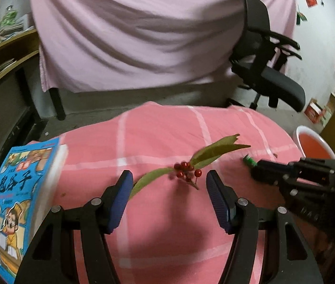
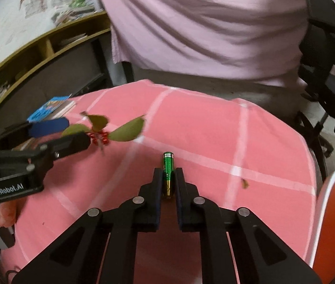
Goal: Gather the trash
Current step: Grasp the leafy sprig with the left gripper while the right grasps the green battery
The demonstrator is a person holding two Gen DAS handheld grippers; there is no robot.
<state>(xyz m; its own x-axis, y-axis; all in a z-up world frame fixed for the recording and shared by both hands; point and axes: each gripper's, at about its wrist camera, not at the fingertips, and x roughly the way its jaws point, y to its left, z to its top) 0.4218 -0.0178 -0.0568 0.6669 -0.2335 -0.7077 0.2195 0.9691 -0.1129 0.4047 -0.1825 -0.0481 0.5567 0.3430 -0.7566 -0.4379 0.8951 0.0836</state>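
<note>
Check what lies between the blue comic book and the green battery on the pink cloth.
The leafy twig with red berries lies between the blue comic book and the green battery, clearest in the right wrist view.

The cloth is pink with a pale checked grid. The sprig has olive-green leaves and red berries. The battery is green and gold. The book is bright blue. The bin is orange, rimmed white.

Each hand-held gripper has black linkage arms with silver rivets and ribbed blue pads; one body bears white "GenRobot.AI" lettering.
</note>
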